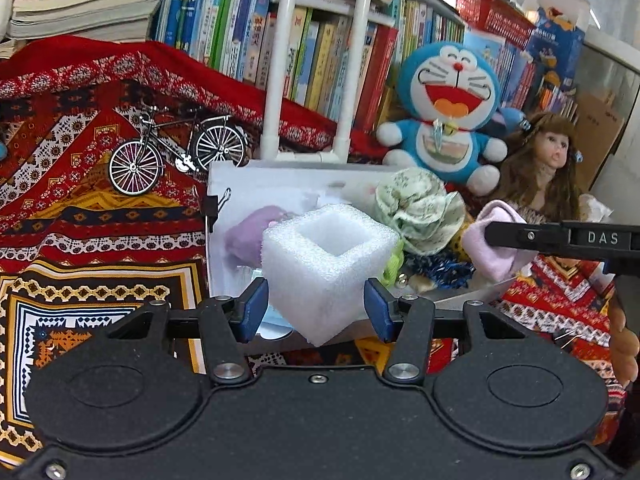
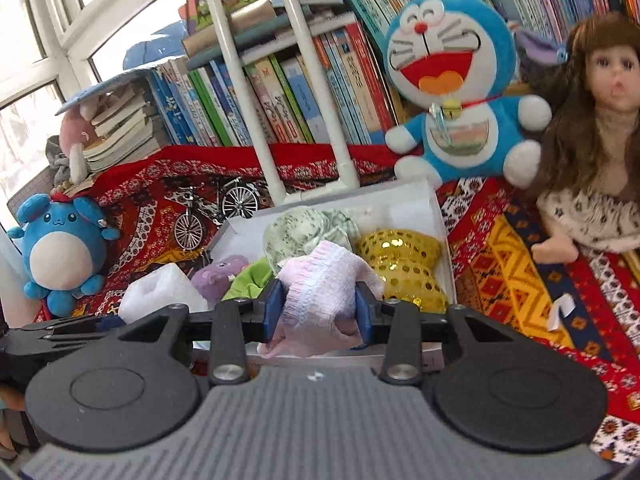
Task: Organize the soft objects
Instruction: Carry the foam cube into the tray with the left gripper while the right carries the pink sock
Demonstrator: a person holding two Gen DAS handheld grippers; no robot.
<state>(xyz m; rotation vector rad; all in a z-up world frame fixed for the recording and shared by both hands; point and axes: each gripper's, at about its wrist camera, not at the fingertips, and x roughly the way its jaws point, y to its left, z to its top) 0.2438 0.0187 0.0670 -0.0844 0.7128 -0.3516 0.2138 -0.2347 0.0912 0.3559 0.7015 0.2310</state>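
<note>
Bookshelves back a red patterned cloth [image 1: 80,152] bearing a white box [image 2: 436,216] of soft things. The left gripper [image 1: 316,306] clamps a hollow white foam cube [image 1: 328,256] over the box; the right gripper [image 2: 320,314], just beside, pinches a pink cloth [image 2: 324,288] above it.

**Both grippers loaded, side by side**

The left gripper [image 1: 316,310] angles downward, blue pads pressed on a white foam cube [image 1: 326,264]. The right gripper [image 2: 318,312] tilts down alongside, jaws pinched narrowly on a pink cloth [image 2: 320,292].
</note>
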